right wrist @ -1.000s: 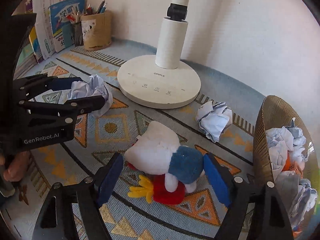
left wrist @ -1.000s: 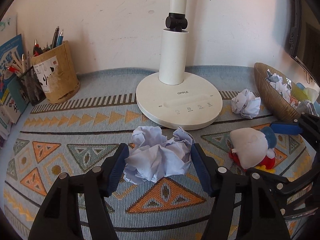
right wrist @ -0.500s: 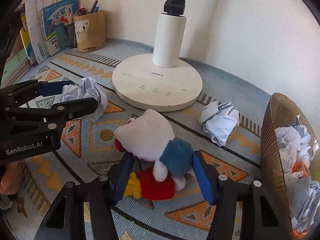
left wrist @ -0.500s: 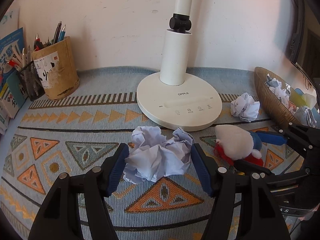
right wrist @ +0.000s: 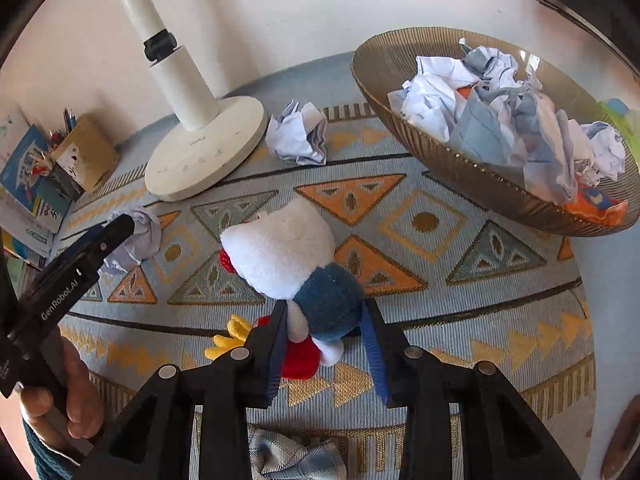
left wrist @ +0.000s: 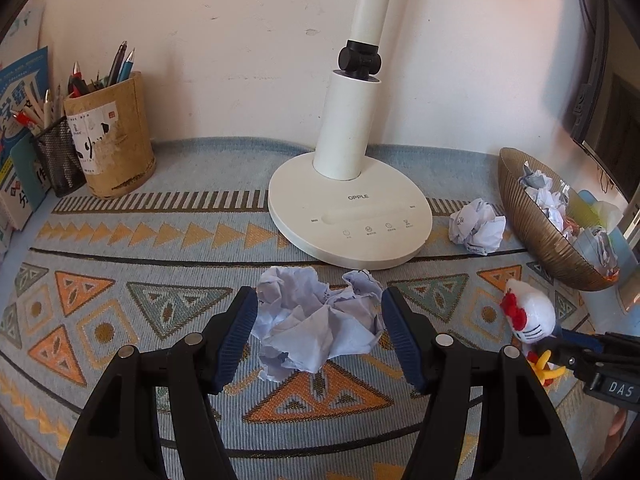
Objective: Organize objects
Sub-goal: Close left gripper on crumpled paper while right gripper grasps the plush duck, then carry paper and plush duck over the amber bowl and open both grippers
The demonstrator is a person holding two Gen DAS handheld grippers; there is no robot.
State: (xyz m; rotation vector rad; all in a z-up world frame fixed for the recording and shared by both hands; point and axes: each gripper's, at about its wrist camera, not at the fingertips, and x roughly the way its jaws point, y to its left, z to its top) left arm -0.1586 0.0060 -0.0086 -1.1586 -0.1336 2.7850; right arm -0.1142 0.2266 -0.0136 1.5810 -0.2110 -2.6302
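My left gripper (left wrist: 318, 334) is open around a crumpled pale blue paper ball (left wrist: 316, 326) that rests on the patterned mat; its pads stand just beside the paper. My right gripper (right wrist: 326, 346) is shut on the blue body of a white plush toy (right wrist: 288, 256) and holds it lifted and turned above the mat. The toy also shows in the left wrist view (left wrist: 530, 318). A second crumpled paper ball (right wrist: 300, 134) lies beside the lamp base. A bronze ribbed bowl (right wrist: 472, 172) at the right holds several crumpled papers.
A white desk lamp (left wrist: 352, 216) stands at the back middle. A bamboo pen holder (left wrist: 110, 144) and a mesh pen cup (left wrist: 58, 158) stand at the back left with books. The wall is close behind. A folded plaid cloth (right wrist: 296, 458) lies under my right gripper.
My right gripper has closed on the plush toy, lifted it and swung toward the bowl. My left gripper stays open around the paper ball.
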